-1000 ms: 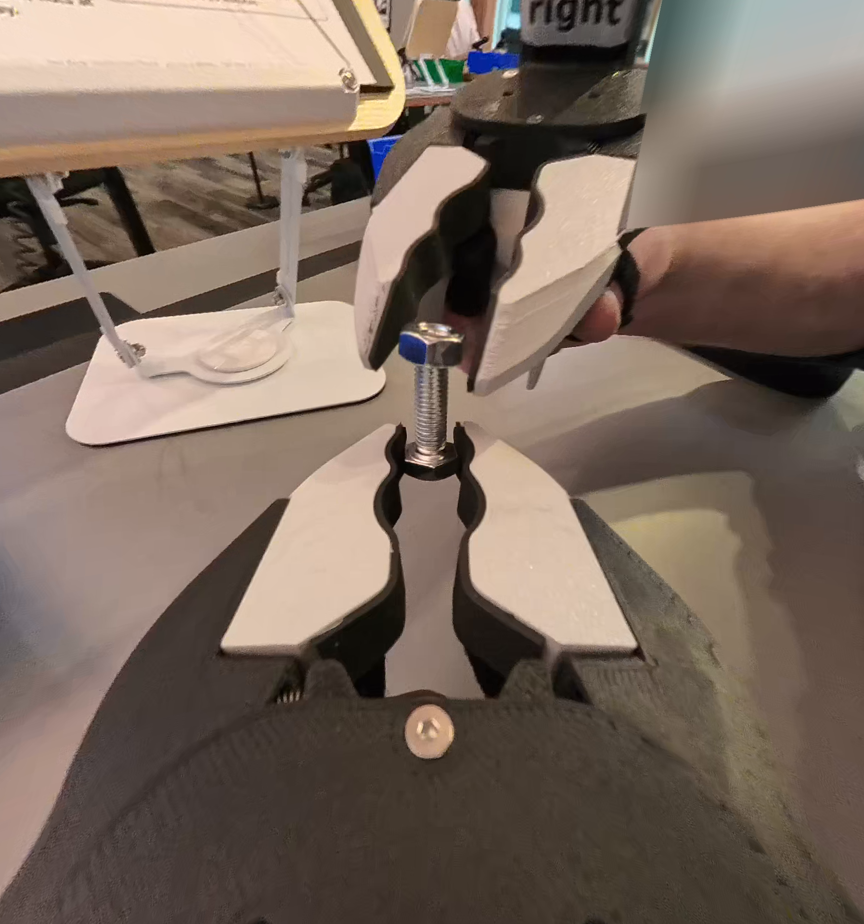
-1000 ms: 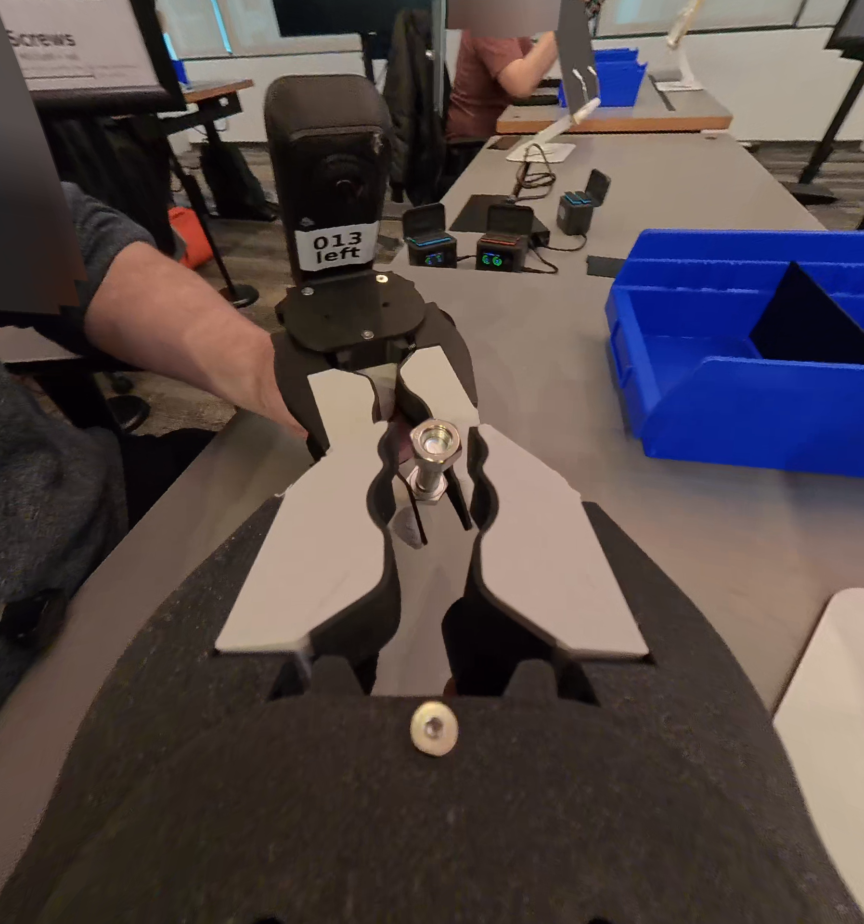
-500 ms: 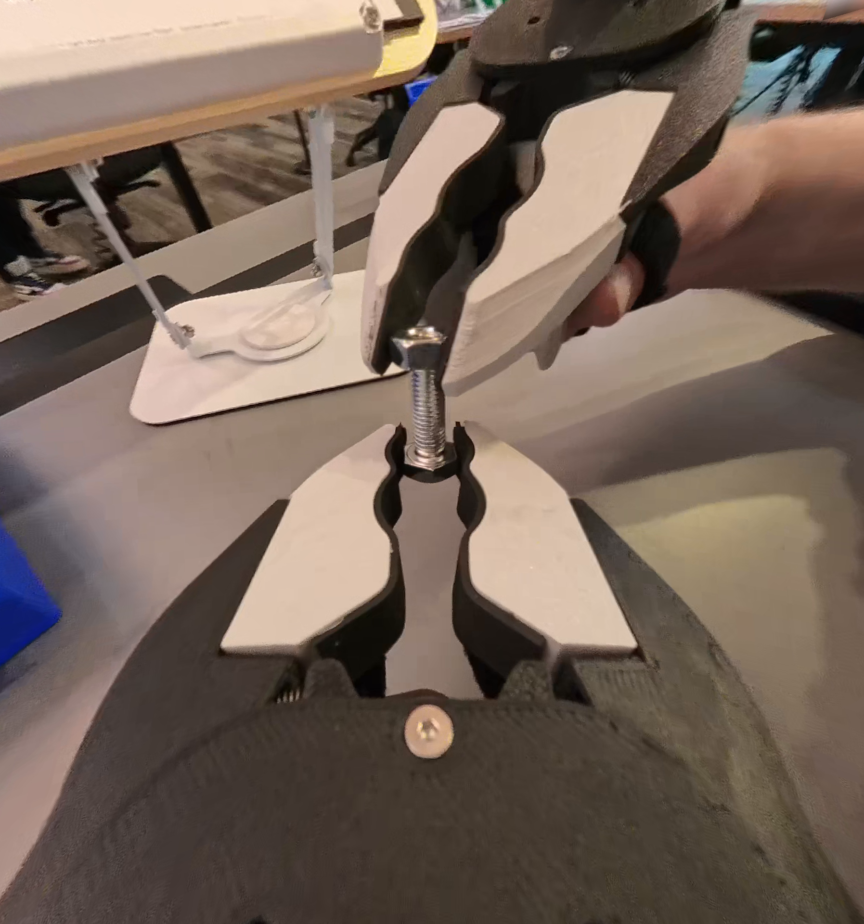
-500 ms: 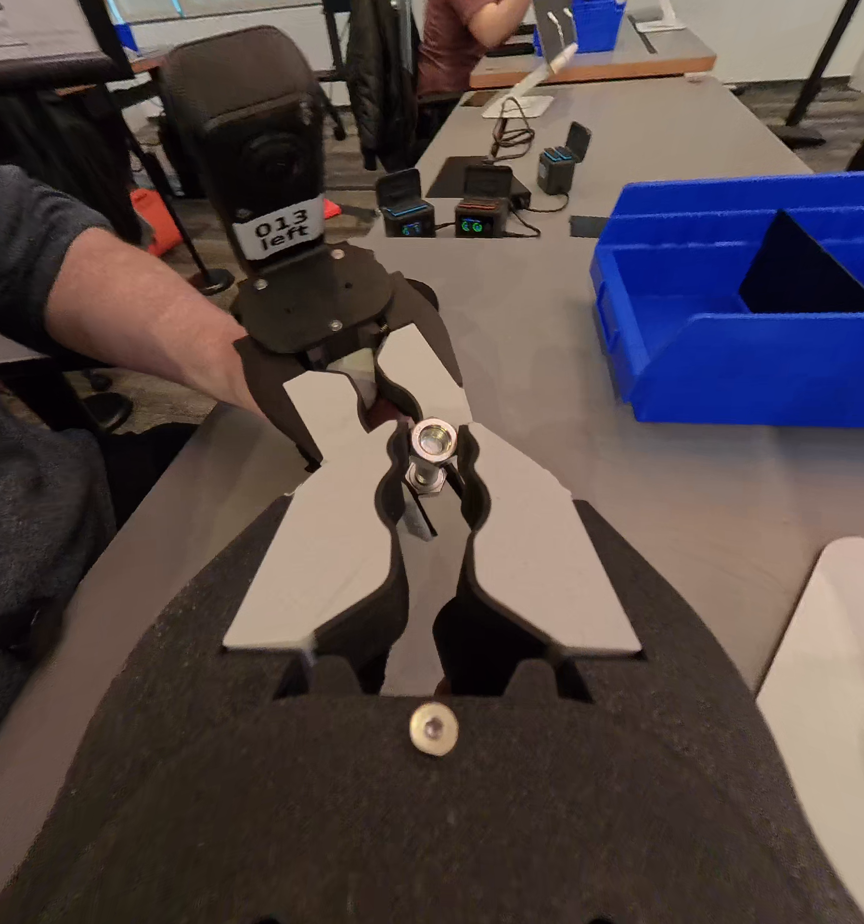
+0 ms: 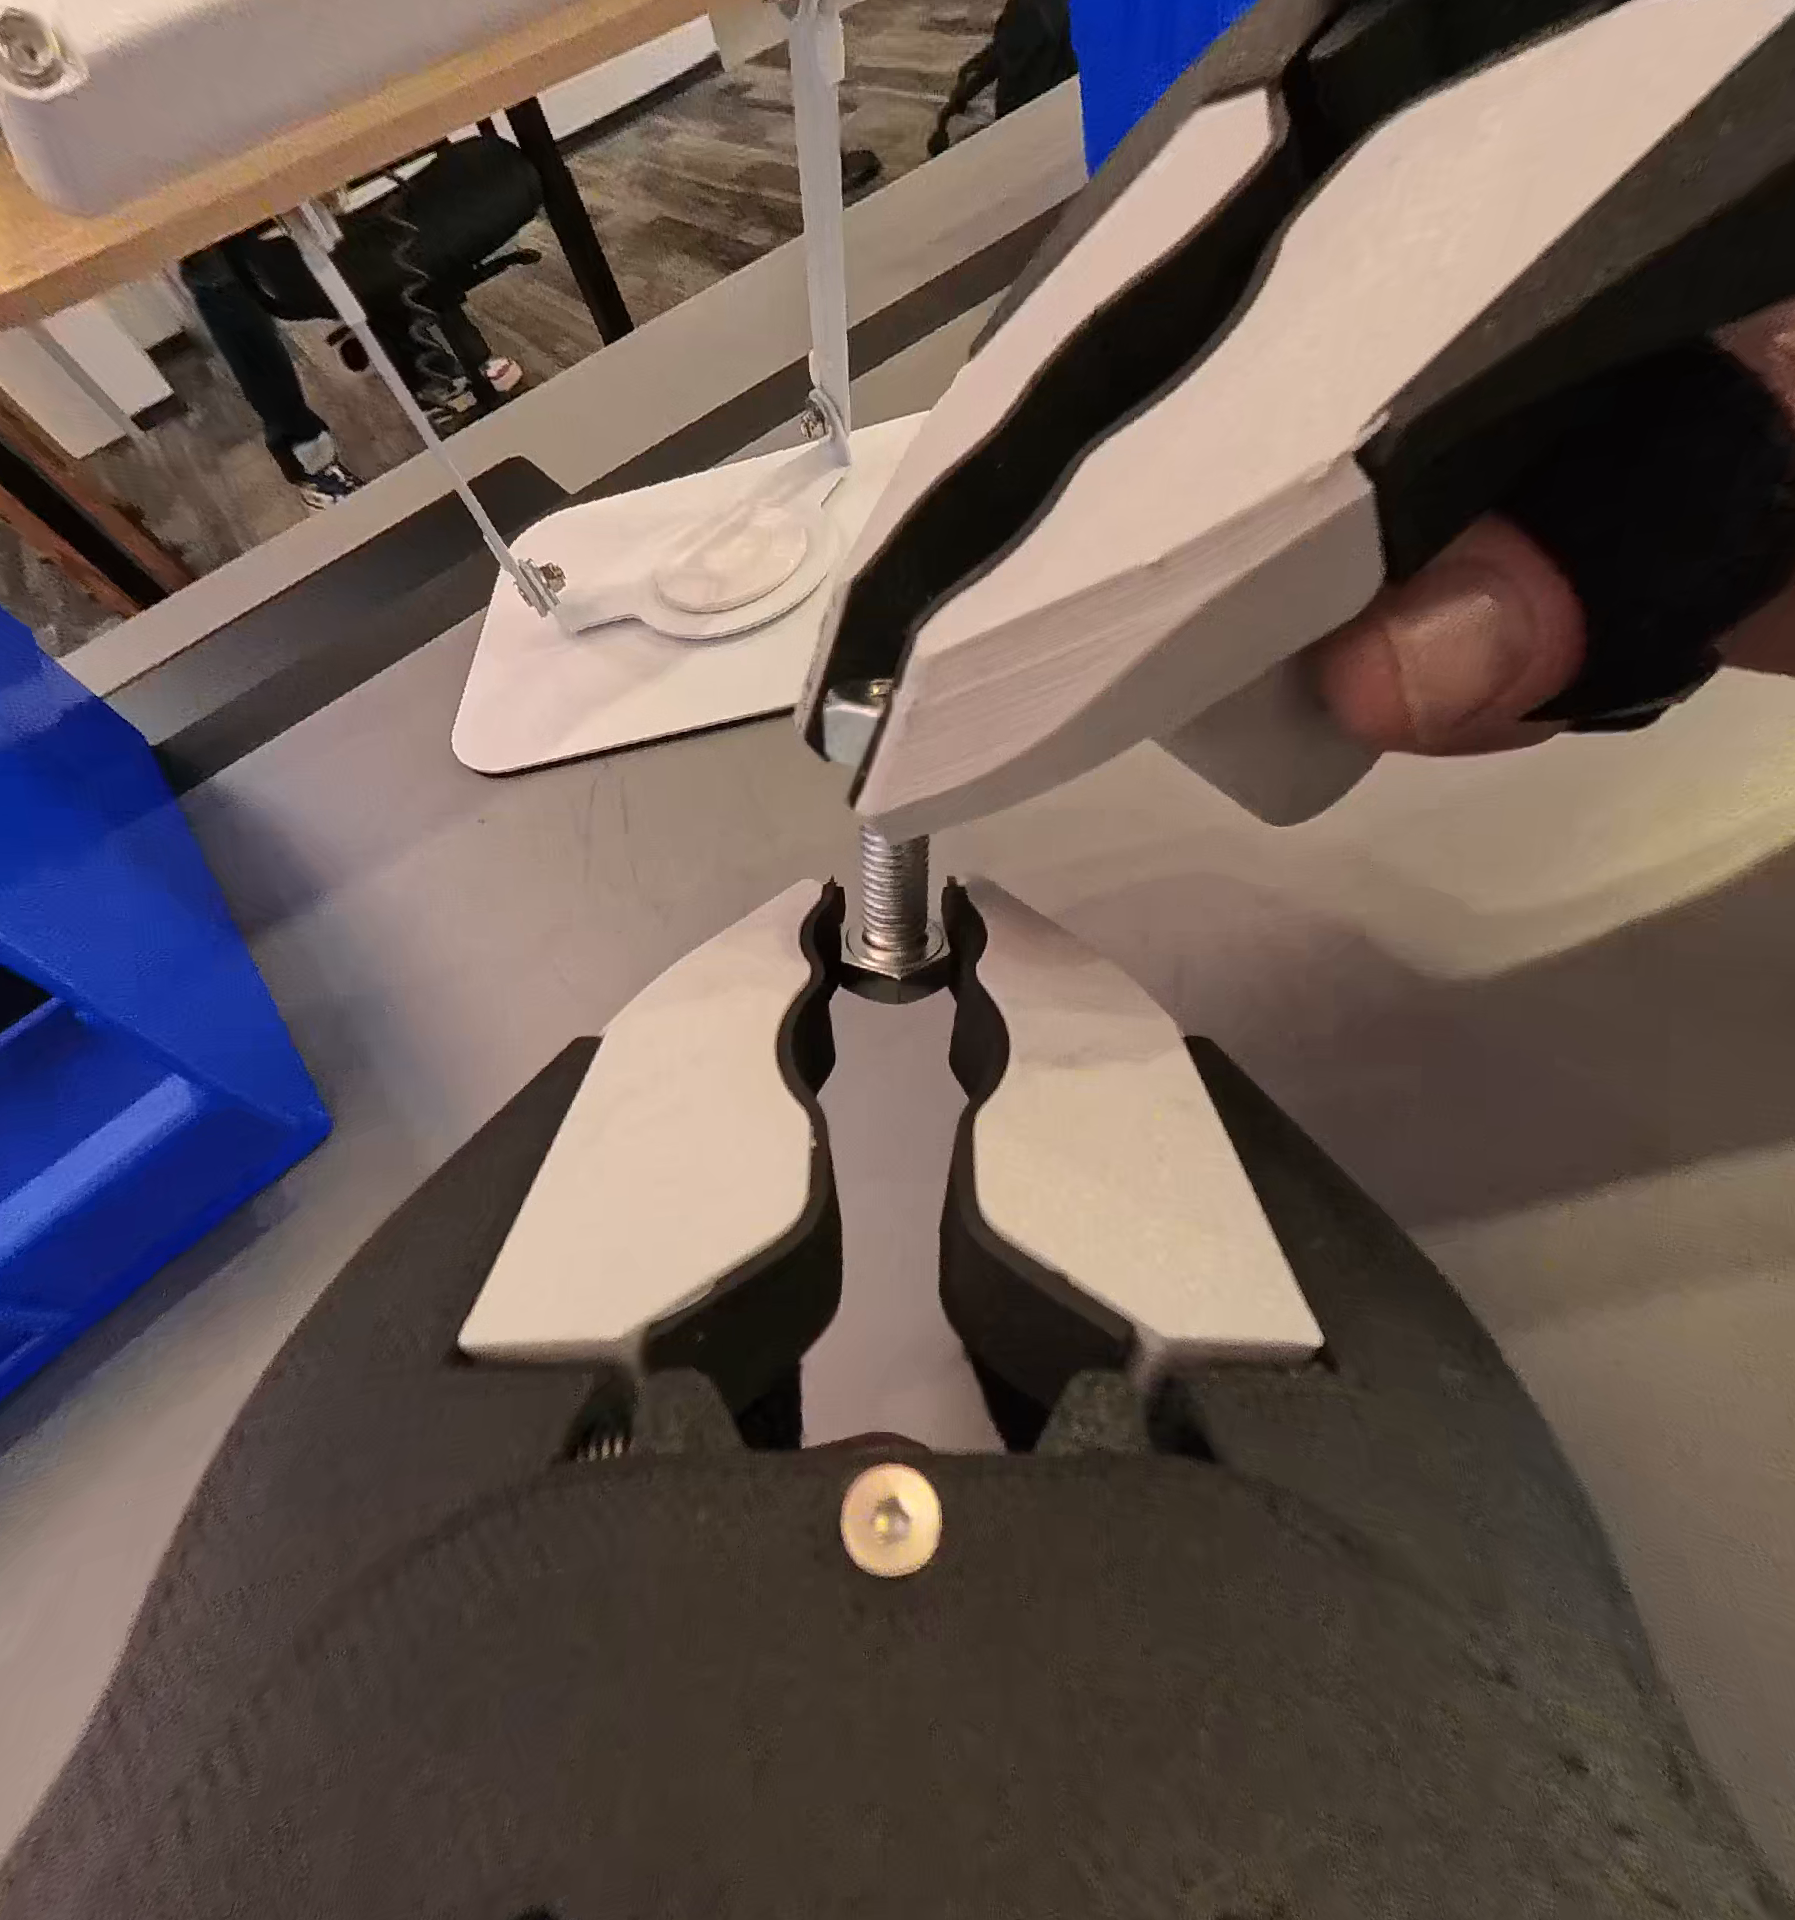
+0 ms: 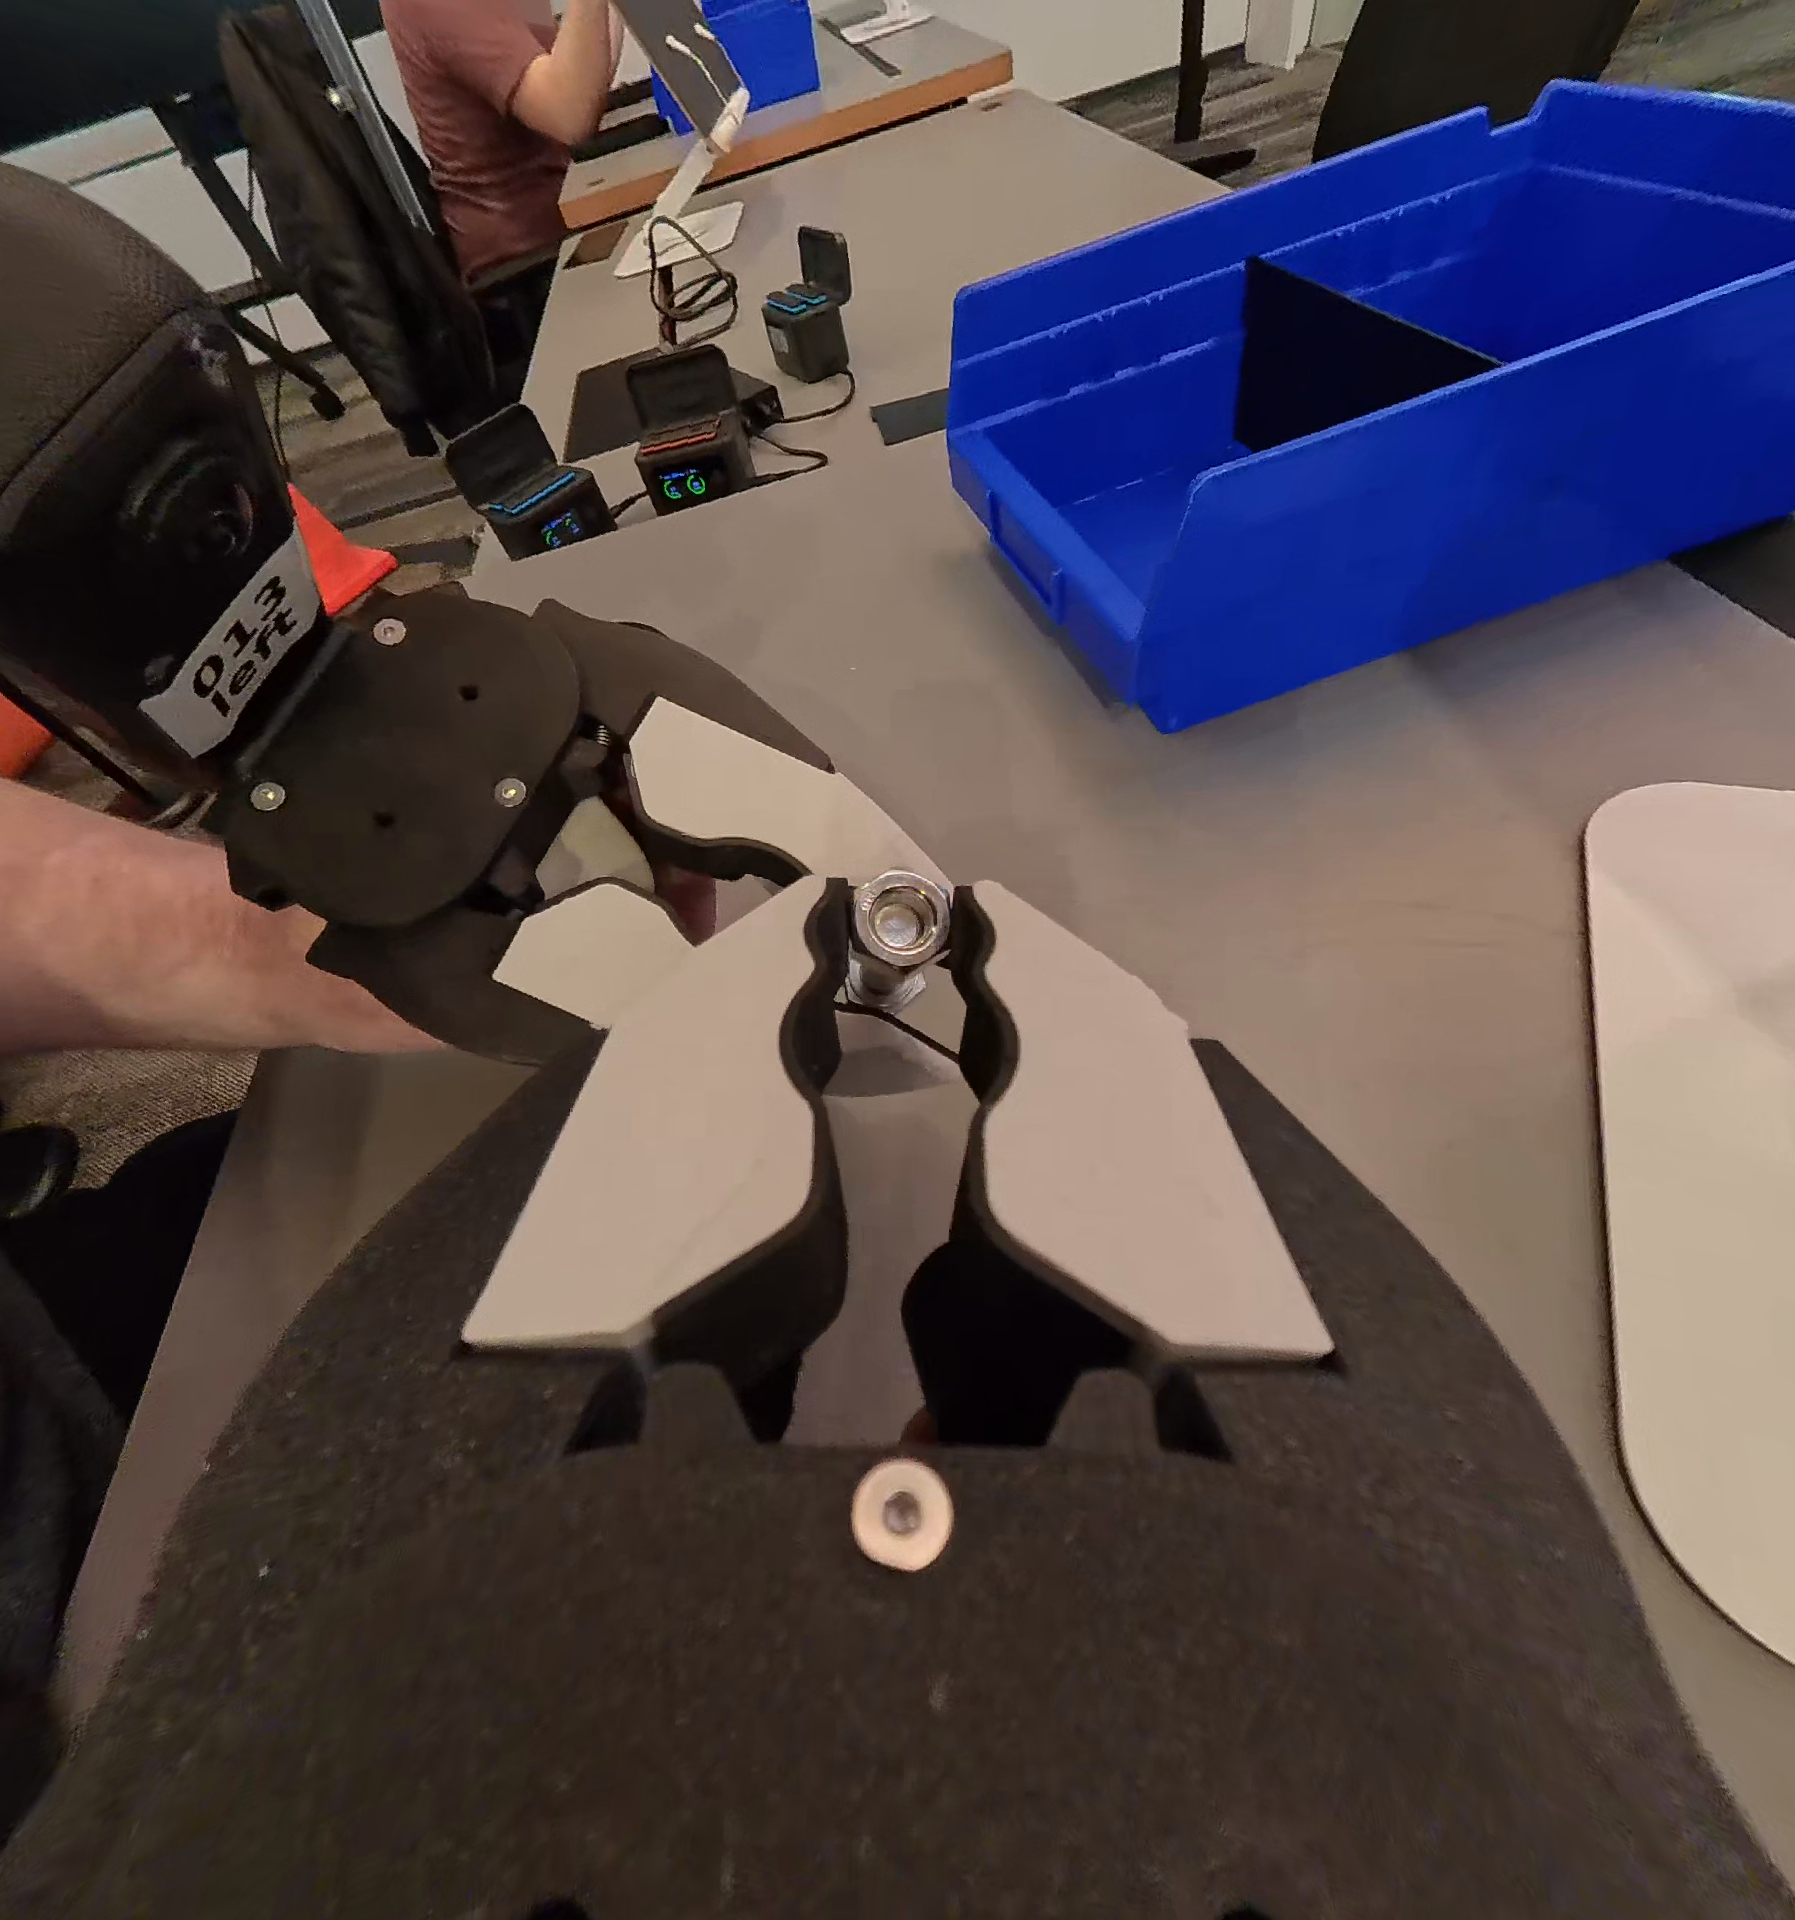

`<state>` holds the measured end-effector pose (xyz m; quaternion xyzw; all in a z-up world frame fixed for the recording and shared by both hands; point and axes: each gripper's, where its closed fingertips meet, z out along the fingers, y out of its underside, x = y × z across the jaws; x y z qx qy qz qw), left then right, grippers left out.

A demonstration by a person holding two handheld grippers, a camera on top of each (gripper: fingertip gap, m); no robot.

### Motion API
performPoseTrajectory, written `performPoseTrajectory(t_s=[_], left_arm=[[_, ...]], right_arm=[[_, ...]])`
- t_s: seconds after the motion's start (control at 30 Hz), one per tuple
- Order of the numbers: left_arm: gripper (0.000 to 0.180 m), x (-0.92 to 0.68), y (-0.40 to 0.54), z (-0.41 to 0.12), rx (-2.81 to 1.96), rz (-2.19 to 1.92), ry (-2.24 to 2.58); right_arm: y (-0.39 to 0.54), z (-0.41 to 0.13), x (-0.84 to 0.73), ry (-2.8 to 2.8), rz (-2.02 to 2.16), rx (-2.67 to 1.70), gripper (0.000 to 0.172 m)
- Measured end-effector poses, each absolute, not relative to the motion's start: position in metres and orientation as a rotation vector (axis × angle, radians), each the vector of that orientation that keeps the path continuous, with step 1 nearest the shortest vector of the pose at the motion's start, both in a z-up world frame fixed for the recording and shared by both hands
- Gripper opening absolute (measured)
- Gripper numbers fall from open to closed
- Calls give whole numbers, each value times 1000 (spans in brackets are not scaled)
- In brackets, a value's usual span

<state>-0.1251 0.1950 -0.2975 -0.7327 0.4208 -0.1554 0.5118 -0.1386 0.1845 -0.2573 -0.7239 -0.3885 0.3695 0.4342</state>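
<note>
We see two hand-held grippers meeting over a grey table point(image 6: 1288, 935), each gripping one end of the same silver fastener.

The left gripper point(image 5: 891, 935) has its fingers nearly closed, with only a narrow gap between them. Its black inner pads press on either side of a silver hex nut point(image 5: 891, 948). A threaded silver bolt point(image 5: 891, 883) stands upright out of that nut, above the tabletop.

The right gripper point(image 6: 898, 920) comes down from above at a slant. Its fingers are likewise almost together, and their tips clamp the hexagonal head of the bolt, one pad on each flat side. In the right wrist view we look straight down on the bolt head, with the nut just below it and the left gripper's fingers crossing underneath from the left.

A person's bare forearm point(image 6: 93, 935) leads to the left gripper, and a hand point(image 5: 1495, 665) in a black fingerless glove holds the right one.

Well apart from the grippers, a blue plastic bin point(image 6: 1392, 468) with a dark divider sits on the table. A white stand with a flat base point(image 5: 644, 665) is just behind the bolt. Farther along the table are small black charger cases point(image 6: 664, 457) with lit displays, and another person sits at a desk in the background.
</note>
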Motion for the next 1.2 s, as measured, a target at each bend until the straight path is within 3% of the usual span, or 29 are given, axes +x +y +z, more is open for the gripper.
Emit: performPoseTrajectory(t_s=[0.23, 0.37, 0.7, 0.83, 1.2], left_arm=[[18, -121, 192, -292, -1739, -474, 993], [18, -114, 183, -282, -1683, -631, 995], [18, -103, 163, -263, -1585, -890, 1017], [18, -101, 160, -262, -1577, -901, 1039], [18, -109, 174, -274, -1649, -717, 1027]], right_arm=[[183, -250, -137, -1008, 931, -1748, 39], [175, -234, -132, -1194, 1002, -1612, 40], [157, -217, -132, -1368, 1212, -1380, 29], [155, -218, -132, -1430, 1213, -1361, 18], [166, -229, -137, -1353, 1080, -1484, 17]])
